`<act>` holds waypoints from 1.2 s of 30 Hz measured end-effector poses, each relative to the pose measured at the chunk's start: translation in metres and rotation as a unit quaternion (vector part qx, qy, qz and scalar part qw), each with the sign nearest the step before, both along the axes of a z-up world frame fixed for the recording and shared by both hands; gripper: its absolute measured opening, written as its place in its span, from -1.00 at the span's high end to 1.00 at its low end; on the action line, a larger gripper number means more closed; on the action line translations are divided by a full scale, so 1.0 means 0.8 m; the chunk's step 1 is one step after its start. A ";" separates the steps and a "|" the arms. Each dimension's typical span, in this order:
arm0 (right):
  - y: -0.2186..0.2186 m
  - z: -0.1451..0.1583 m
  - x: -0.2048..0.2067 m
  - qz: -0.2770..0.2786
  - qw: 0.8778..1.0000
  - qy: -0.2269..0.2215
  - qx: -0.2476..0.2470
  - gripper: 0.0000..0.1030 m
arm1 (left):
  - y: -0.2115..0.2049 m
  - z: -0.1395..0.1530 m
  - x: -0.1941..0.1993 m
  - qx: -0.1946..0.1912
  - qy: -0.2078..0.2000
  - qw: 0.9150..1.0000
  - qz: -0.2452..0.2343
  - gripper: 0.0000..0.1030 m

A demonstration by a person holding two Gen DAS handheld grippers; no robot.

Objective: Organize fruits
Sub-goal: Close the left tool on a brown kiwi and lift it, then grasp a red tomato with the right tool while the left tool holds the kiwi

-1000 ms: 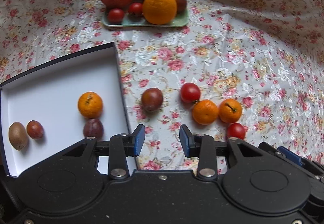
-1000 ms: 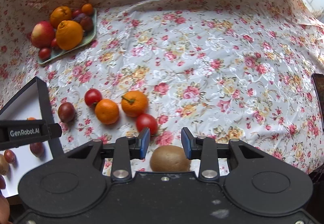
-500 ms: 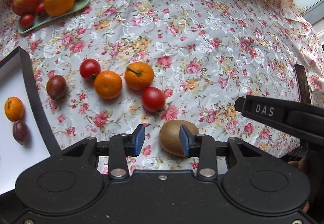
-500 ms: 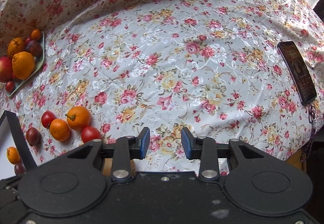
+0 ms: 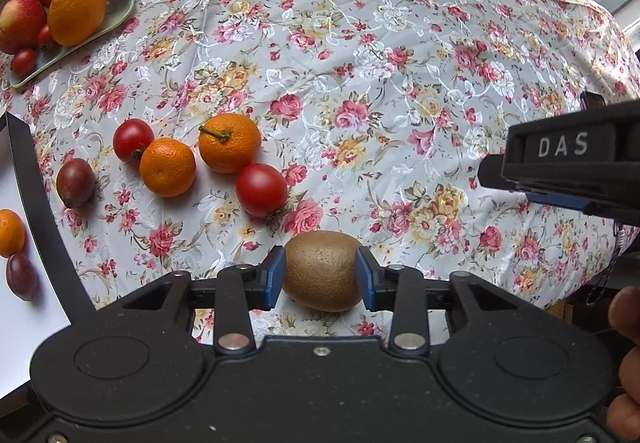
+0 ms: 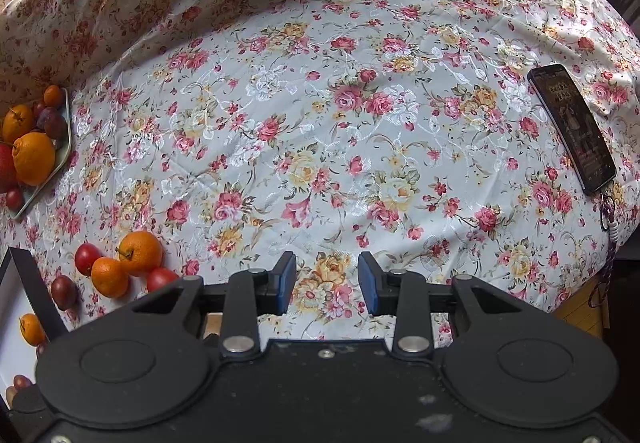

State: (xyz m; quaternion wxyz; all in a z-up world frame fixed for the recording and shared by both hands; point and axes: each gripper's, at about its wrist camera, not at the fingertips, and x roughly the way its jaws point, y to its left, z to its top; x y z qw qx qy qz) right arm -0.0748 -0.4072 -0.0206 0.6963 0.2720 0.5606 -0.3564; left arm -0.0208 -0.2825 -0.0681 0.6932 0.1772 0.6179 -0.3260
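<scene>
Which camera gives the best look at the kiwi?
The left wrist view: the kiwi sits whole between the left gripper pads. The right wrist view does not show it; the gripper body covers that area.

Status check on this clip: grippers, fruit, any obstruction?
Left gripper pads against kiwi, grip unconfirmed. Right gripper open, empty. Tomato just beyond kiwi; box wall to the left.

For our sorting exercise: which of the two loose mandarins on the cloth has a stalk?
The mandarin farther back, beside the lower tomato; the other mandarin shows none.
</scene>
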 end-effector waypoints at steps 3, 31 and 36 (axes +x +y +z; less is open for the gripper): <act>-0.002 0.002 -0.002 -0.004 1.000 -0.002 0.000 0.28 | -0.009 -0.004 -0.008 0.008 -0.019 1.000 -0.011 0.01; -0.013 0.005 -0.016 -0.011 1.000 -0.002 0.006 0.29 | -0.029 -0.051 -0.003 0.065 0.008 0.998 0.024 -0.21; -0.010 0.005 -0.014 -0.009 1.000 -0.003 0.006 0.29 | -0.014 -0.047 0.009 0.049 0.033 0.997 0.052 -0.20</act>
